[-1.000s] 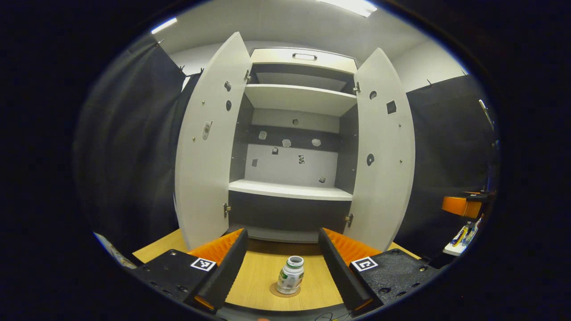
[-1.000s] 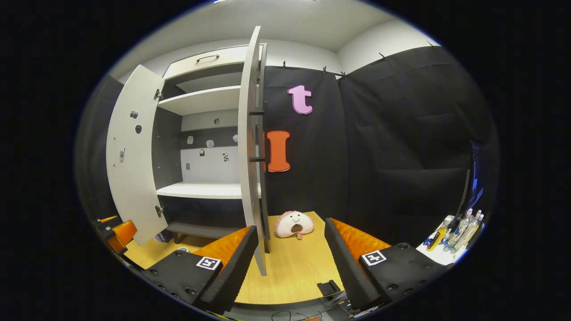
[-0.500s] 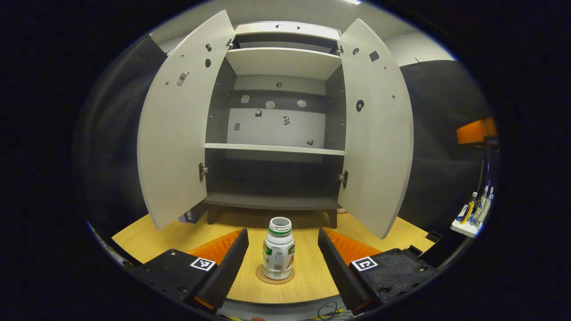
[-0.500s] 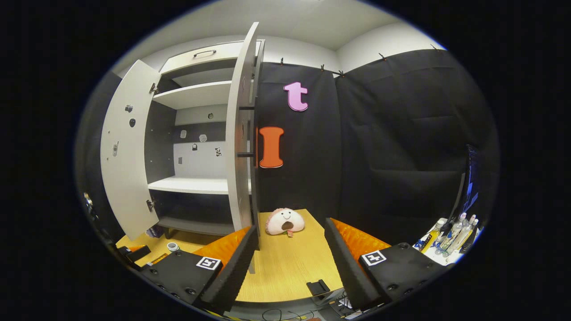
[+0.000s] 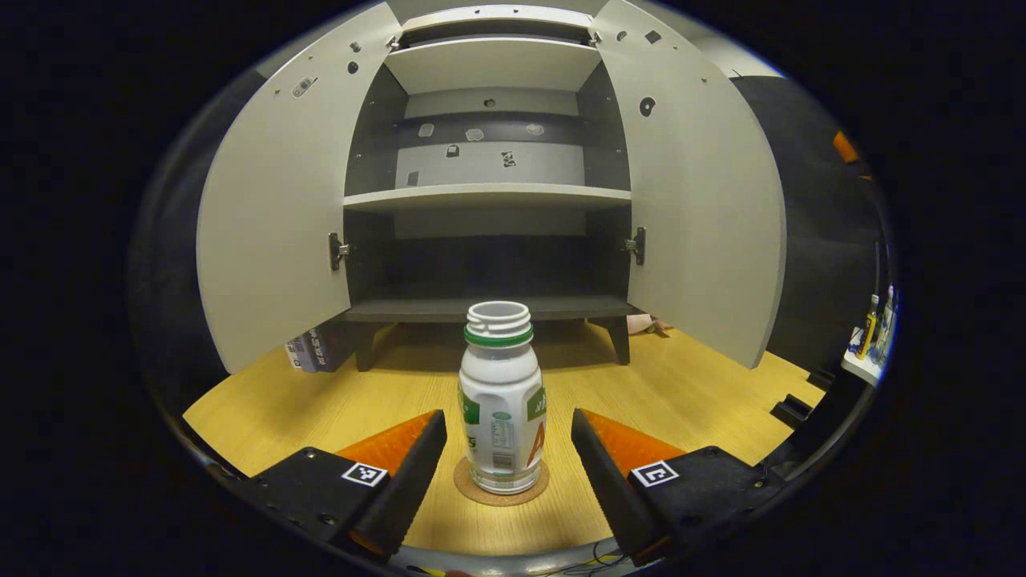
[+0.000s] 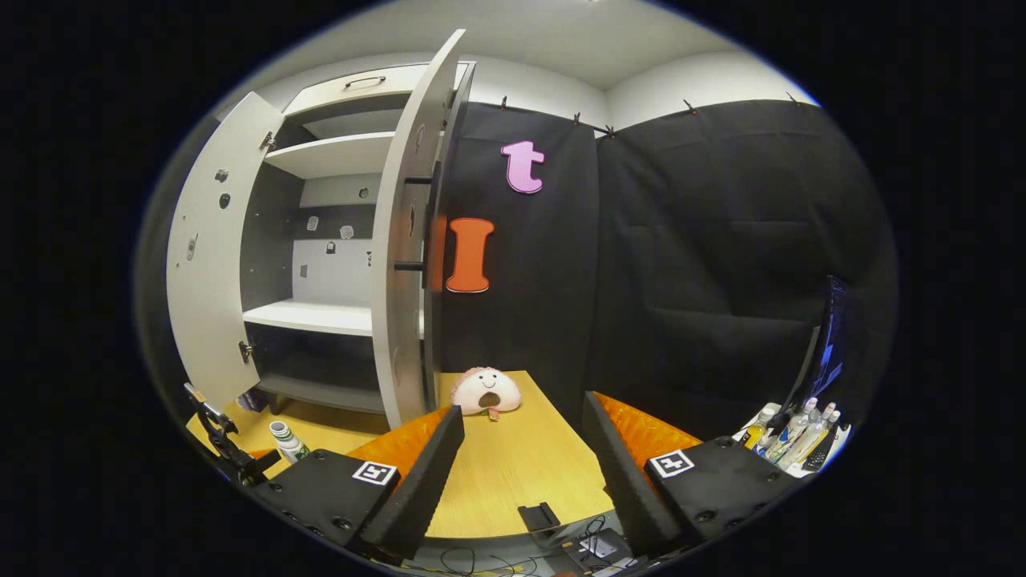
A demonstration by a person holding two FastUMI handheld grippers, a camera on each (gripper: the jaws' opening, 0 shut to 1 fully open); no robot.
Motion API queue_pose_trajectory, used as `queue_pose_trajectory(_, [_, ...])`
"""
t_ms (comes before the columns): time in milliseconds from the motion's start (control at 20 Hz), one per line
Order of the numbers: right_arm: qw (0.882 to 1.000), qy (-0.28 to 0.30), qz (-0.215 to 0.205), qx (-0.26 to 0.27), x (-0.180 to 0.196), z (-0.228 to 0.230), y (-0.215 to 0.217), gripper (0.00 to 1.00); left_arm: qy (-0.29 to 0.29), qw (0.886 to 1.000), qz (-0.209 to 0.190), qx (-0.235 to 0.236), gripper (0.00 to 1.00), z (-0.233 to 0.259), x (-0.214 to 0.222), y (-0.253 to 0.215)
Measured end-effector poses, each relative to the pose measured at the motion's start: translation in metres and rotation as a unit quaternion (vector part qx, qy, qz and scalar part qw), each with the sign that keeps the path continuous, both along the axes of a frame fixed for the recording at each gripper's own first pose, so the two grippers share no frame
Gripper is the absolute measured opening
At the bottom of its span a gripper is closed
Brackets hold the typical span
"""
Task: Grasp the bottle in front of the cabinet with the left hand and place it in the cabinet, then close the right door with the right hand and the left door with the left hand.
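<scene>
While both cabinet doors hang open, nothing in the task is finished yet.
Bottle: the uncapped bottle (image 5: 502,398) stands upright on a round coaster (image 5: 501,486) on the wooden table (image 5: 681,385), between the fingers ahead of the camera, short of the cabinet (image 5: 489,192).
Left gripper: the left gripper (image 5: 505,469) is spread wide to either side of the bottle, not touching it.
Right gripper: the right gripper (image 6: 521,457) is wide and empty, with the right door (image 6: 401,264) ahead to its left.
Left to do: grasp, placing, right door, then left door (image 5: 272,216).
</scene>
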State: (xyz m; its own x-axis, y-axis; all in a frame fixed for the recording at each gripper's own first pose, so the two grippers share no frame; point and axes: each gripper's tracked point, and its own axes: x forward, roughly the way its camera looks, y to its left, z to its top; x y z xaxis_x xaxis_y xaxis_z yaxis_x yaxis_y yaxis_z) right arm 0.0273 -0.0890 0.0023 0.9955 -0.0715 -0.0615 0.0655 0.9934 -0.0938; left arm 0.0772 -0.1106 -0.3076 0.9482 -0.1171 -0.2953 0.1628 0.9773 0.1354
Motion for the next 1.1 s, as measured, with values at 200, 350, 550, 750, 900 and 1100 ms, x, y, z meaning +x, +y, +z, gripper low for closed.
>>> queue_pose_trajectory(200, [1.0,0.001,-0.011,-0.011,0.004,0.0,-0.008,0.98,0.006,1.0,0.013,0.0,0.95,-0.017,0.016,0.004])
queue_pose_trajectory(350, [1.0,0.005,-0.017,-0.02,0.005,-0.003,-0.011,0.98,0.01,1.0,0.017,-0.004,0.92,-0.025,0.026,0.001])
queue_pose_trajectory(550, [0.999,0.006,-0.017,-0.028,0.006,-0.007,-0.013,0.89,0.012,1.0,0.003,-0.006,0.75,-0.022,0.031,-0.004])
queue_pose_trajectory(750, [1.0,0.007,-0.006,-0.016,0.01,-0.011,-0.006,0.95,0.003,1.0,-0.007,-0.015,0.73,0.008,0.038,-0.013])
queue_pose_trajectory(900, [1.0,0.006,0.005,-0.005,0.014,-0.013,0.003,0.95,-0.01,1.0,-0.023,-0.019,0.73,0.045,0.041,-0.02])
queue_pose_trajectory(1100, [0.999,0.017,0.026,0.02,0.016,-0.026,0.02,0.95,-0.016,0.999,-0.044,-0.027,0.73,0.097,0.05,-0.027])
